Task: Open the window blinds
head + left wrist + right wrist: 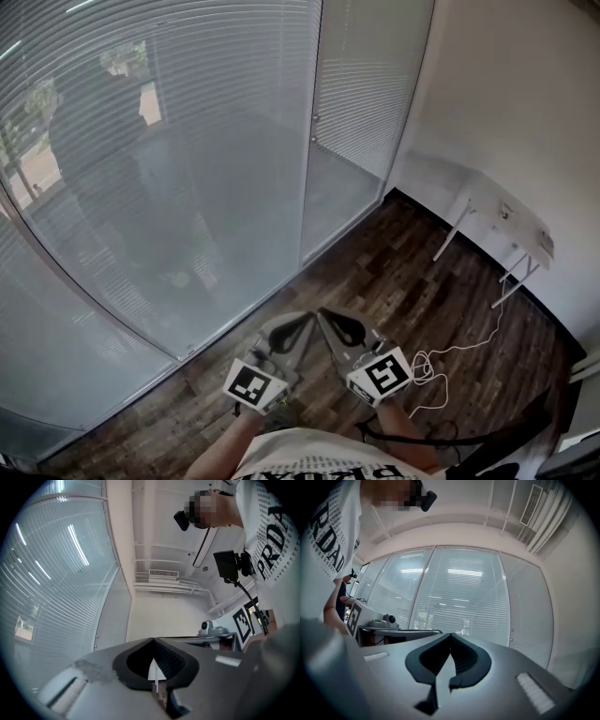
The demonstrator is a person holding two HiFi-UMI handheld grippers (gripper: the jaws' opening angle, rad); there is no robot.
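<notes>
Closed slatted window blinds (187, 112) hang behind a curved glass wall that fills the left and middle of the head view. They also show in the left gripper view as blinds (51, 573) and in the right gripper view as blinds (464, 597). Both grippers are low in the head view, side by side above the wooden floor and a short way back from the glass. My left gripper (306, 319) is shut with nothing in it, its tips meeting (153, 639). My right gripper (322, 313) is shut and empty too, tips together (450, 633). No blind cord or wand is visible.
A vertical frame post (312, 122) divides the glass panels. A white wall-mounted shelf (511, 220) juts from the right wall on thin legs. A white cable (450, 361) lies coiled on the dark wood floor (375, 272) to the right of the grippers.
</notes>
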